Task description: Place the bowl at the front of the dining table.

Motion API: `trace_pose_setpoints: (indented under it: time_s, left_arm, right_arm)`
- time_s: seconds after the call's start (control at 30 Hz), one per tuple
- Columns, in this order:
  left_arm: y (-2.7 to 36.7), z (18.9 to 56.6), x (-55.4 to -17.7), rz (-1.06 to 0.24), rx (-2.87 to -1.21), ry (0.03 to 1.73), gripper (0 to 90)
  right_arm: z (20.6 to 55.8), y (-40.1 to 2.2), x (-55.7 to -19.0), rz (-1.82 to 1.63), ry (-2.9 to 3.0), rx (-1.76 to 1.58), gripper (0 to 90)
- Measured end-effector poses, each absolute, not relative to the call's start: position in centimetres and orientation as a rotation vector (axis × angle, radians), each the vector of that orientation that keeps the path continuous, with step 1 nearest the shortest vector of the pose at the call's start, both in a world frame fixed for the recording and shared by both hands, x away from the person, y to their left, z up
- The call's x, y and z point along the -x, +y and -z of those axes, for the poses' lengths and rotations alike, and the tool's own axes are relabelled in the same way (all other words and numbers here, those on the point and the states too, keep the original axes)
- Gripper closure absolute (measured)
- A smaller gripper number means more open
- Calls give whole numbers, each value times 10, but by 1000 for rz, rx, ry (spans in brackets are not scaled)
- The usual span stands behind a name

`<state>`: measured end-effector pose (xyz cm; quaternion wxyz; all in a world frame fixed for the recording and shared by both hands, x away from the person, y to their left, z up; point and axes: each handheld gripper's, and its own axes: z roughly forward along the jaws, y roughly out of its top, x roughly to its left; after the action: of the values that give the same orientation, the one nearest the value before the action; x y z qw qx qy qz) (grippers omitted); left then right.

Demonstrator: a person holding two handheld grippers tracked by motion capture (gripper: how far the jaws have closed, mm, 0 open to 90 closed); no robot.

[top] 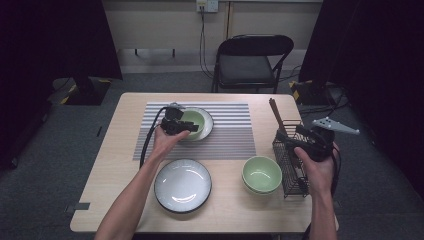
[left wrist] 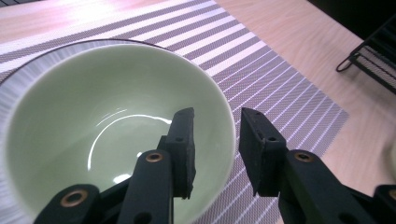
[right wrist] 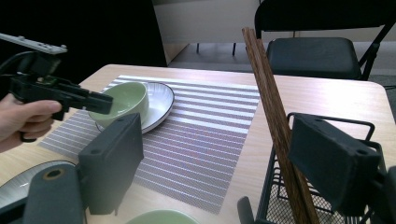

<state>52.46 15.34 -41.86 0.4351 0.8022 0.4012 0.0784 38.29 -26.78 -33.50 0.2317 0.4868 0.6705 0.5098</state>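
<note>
Dim room, pale wooden table [top: 125, 120] with a striped mat [top: 235, 125] across its far half, folding chair [top: 250, 60] behind.

Left: left gripper [top: 189, 128] at the near rim of the bowl [top: 196, 121], which sits on a plate [top: 209, 121] on the mat. In the left gripper view, jaws part-way open astride the rim of the bowl [left wrist: 107, 121], 1 inside, 1 outside, pads off the wall; nothing held. Glazed ceramic by the look: stiff, smooth, probably slippery, likely to chip if knocked against the plate. Moderate weight for 1 gripper. Best hold: the rim wall, pinched square between the pads and lifted level, clear of the plate.

Centre: dark-rimmed empty plate [top: 182, 186] at the near edge, second green bowl [top: 261, 174] just right of it.

Right: wire rack [top: 291, 160] holding chopsticks [top: 276, 116]. Right gripper [right wrist: 224, 158] hovers at the rack, jaws wide apart either side of the chopsticks [right wrist: 275, 121], not touching them. Thin, stiff, light sticks, apt to roll or twist; best gripped together near mid-length.
</note>
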Motion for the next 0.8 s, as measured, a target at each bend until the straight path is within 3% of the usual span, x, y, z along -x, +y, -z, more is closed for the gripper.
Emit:
trace_pose_setpoints:
  time_s: [0.37,0.8]
  left_arm:
    - [184,418,-495,-156,-1960,948,810]
    - [171,439,-488,-127,-2063,945,802]
  right_arm:
    - [335,-263,-383,-1399,1855,-1334,175]
    - [335,-260,-384,-1392,1866,-1329,175]
